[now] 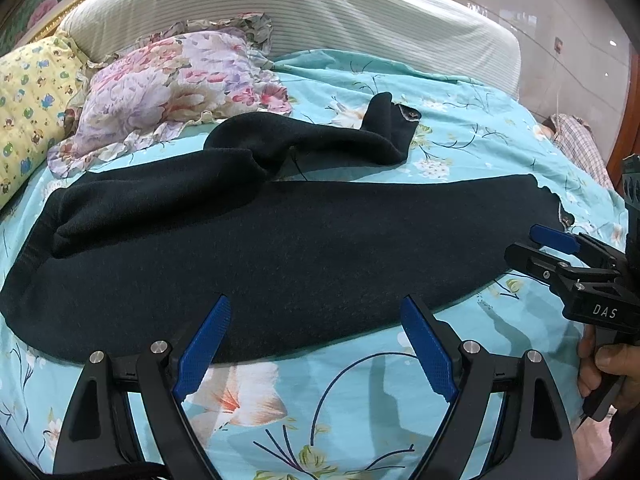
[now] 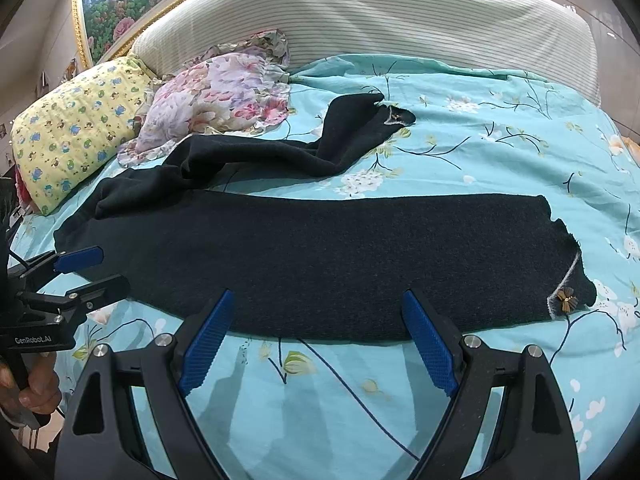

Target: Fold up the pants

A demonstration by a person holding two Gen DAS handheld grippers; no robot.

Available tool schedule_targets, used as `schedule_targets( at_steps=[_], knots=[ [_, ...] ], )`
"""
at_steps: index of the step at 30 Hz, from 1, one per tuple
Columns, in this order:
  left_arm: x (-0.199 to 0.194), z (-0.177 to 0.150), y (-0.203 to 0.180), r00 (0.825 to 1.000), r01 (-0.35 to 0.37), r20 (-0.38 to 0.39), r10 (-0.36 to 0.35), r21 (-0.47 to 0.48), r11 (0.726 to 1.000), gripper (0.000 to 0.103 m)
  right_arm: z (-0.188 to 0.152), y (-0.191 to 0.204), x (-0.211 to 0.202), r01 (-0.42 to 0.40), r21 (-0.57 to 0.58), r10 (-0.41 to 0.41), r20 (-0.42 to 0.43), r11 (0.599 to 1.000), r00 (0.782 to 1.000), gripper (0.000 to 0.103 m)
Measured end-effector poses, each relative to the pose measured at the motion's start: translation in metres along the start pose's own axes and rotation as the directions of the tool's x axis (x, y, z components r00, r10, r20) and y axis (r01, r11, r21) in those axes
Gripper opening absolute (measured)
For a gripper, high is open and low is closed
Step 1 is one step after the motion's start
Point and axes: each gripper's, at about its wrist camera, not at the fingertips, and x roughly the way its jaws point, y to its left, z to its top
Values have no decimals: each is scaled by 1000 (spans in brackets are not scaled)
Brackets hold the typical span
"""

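Dark navy knit pants (image 1: 280, 248) lie across the bed, waist at the left. The near leg lies flat and straight, running right to a cuff with a small bow (image 2: 567, 299). The far leg (image 2: 280, 152) is rumpled and bent toward the headboard. My left gripper (image 1: 316, 312) is open, hovering at the near edge of the flat leg. My right gripper (image 2: 320, 308) is open, also at the near edge of that leg; it also shows in the left wrist view (image 1: 536, 248) at the right. The left gripper shows in the right wrist view (image 2: 96, 268) near the waist. Both are empty.
The bed has a turquoise floral sheet (image 2: 460, 152). A floral pillow (image 1: 180, 88) and a yellow patterned pillow (image 1: 28, 104) lie at the back left against a striped white headboard (image 2: 380, 12). A checked cloth (image 1: 580, 140) lies at the right edge.
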Motion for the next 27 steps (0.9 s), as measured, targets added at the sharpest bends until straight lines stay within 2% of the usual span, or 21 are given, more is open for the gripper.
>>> schedule_targets(
  at_steps=[27],
  knots=[
    [3, 2, 2, 1000, 8, -14, -8, -4, 1000, 88, -1, 1, -1, -6, -1, 6, 5, 1000, 1000, 86]
  ],
)
